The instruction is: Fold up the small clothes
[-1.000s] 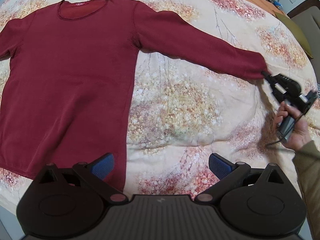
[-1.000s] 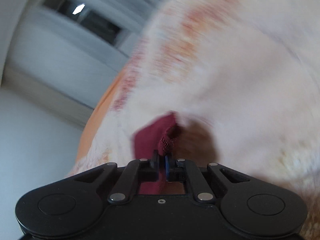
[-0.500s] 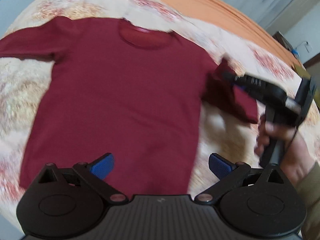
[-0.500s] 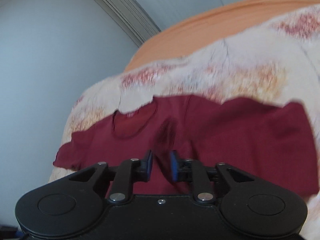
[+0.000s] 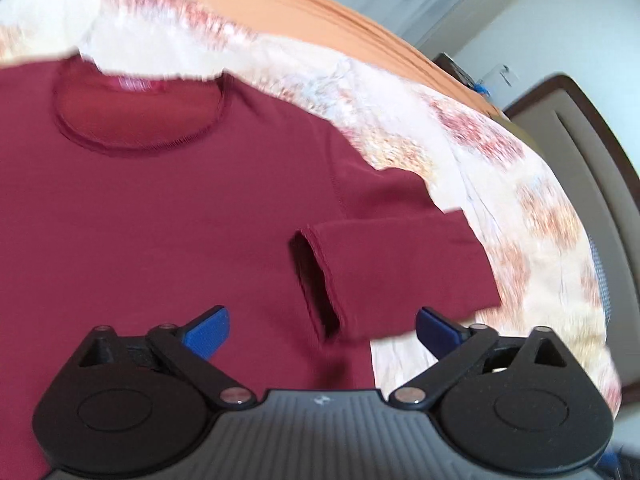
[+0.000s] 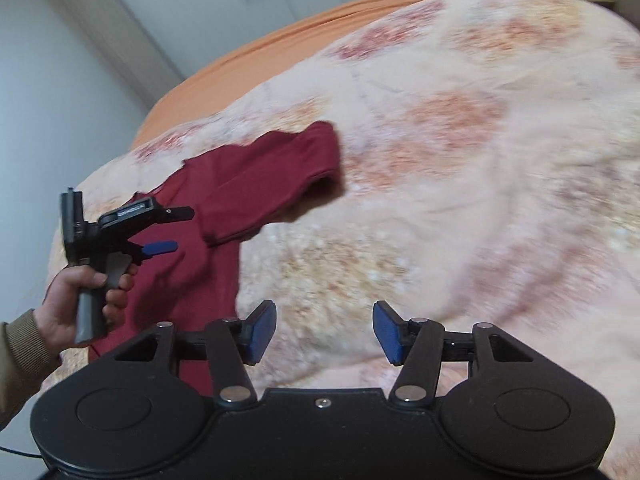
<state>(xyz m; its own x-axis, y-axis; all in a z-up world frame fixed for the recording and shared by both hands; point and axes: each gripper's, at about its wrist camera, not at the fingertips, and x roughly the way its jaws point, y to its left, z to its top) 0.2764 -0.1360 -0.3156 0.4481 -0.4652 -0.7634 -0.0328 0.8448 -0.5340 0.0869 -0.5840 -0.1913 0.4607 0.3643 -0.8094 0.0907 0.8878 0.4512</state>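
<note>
On the quilt (image 6: 460,168), with both the left gripper (image 5: 322,324) and right gripper (image 6: 324,334) wide and empty, the folded sleeve (image 5: 392,268) could slip back off the shirt (image 5: 160,216).

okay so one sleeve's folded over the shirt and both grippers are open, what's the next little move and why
Probably send the left gripper toward the other sleeve. The near sleeve already lies folded across the shirt, its cuff on the chest, and the right gripper hangs open over the quilt, holding nothing. The other sleeve is out of view.

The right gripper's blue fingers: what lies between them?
Only bare floral quilt, in the right wrist view. The right gripper is open and holds nothing; the maroon shirt lies off to its left.
</note>
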